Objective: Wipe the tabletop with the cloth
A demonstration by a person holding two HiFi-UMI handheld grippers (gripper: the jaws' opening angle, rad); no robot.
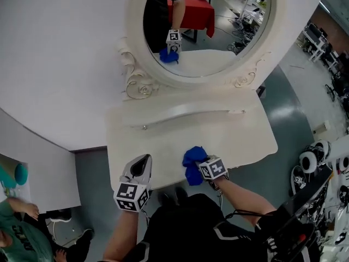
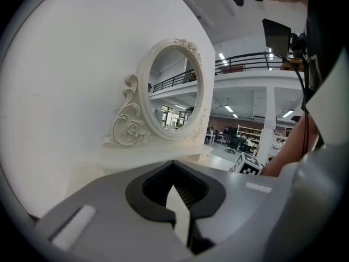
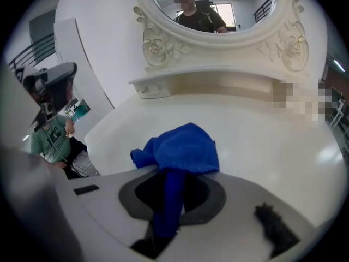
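Observation:
A blue cloth (image 1: 193,164) lies bunched on the cream tabletop (image 1: 240,132) near its front edge. My right gripper (image 1: 203,167) is shut on the blue cloth (image 3: 180,149); a strip of it runs back between the jaws, and the rest spreads on the tabletop (image 3: 256,130) ahead. My left gripper (image 1: 139,167) hovers at the front left edge of the table, to the left of the cloth. Its jaws are shut with nothing between them in the left gripper view (image 2: 180,203).
An oval mirror (image 1: 204,23) in an ornate cream frame stands at the back of the table against a white wall. A raised ledge (image 1: 185,113) runs under it. A person (image 1: 16,228) in a green top sits at the lower left. Equipment clutters the floor at the right (image 1: 316,162).

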